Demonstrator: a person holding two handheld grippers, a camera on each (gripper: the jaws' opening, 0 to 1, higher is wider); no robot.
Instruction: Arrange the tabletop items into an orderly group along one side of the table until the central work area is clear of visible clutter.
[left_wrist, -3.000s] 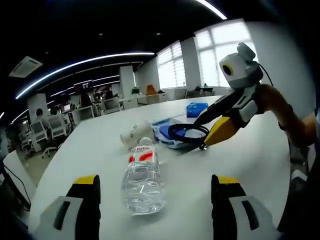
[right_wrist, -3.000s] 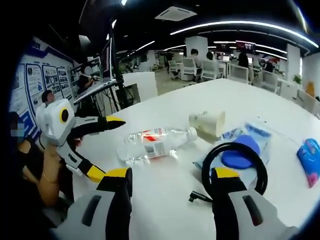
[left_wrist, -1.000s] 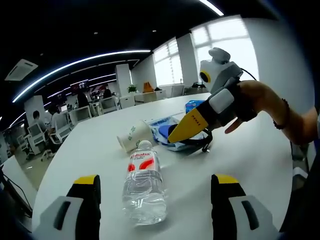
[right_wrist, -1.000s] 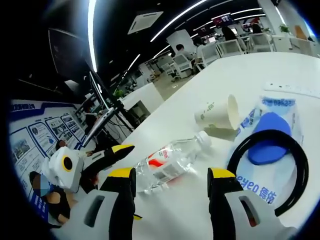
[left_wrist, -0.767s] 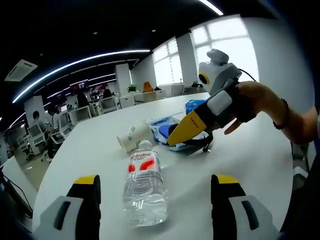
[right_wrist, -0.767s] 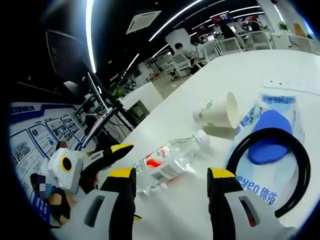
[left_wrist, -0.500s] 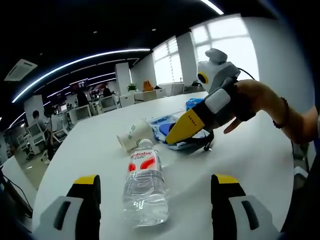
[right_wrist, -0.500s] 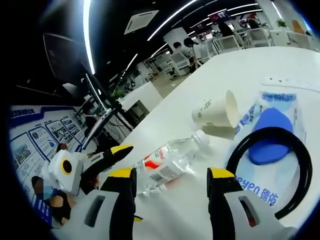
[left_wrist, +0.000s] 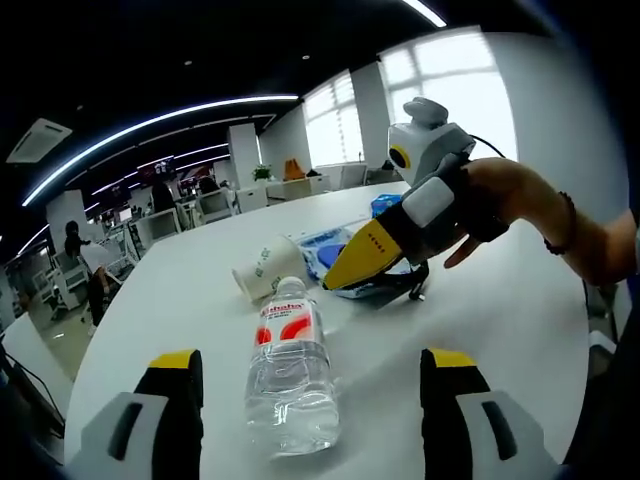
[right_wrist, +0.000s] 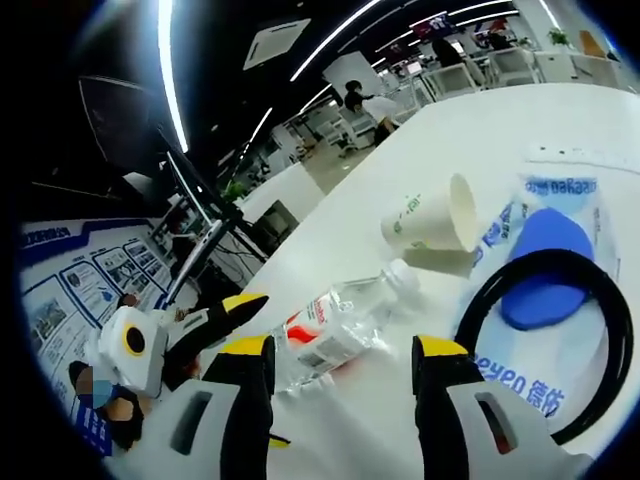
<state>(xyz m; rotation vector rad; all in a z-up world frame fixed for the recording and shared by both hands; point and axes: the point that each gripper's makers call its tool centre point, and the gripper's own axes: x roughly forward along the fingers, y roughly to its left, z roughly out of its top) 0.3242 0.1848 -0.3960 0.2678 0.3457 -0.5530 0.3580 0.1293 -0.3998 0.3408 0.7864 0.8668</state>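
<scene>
Your left gripper (left_wrist: 310, 400) hangs over the smooth white table (left_wrist: 500, 310) with its yellow-tipped jaws spread wide, nothing between them. Just ahead of them lies a clear plastic water bottle (left_wrist: 290, 370) on its side, ribbed and glossy, with a red-and-white label and a white cap pointing away from you. Beyond the cap a white paper cup (left_wrist: 262, 268) with green print lies tipped over. Beside it sits a crinkly transparent packet (left_wrist: 335, 245) with blue lettering, holding something rounded and blue, and a loop of black cable (left_wrist: 400, 285) rests partly on it. A small blue pack (left_wrist: 385, 203) lies further back.

Your right gripper (right_wrist: 340, 400) also stands open and empty (in the left gripper view its jaws (left_wrist: 365, 255) look closed together, seen side-on, so trust its own view). In the right gripper view the bottle (right_wrist: 335, 325) lies just past the jaws, the cup (right_wrist: 435, 225) touching the packet (right_wrist: 540, 270), the cable (right_wrist: 600, 340) curving in a thick rubbery ring.
</scene>
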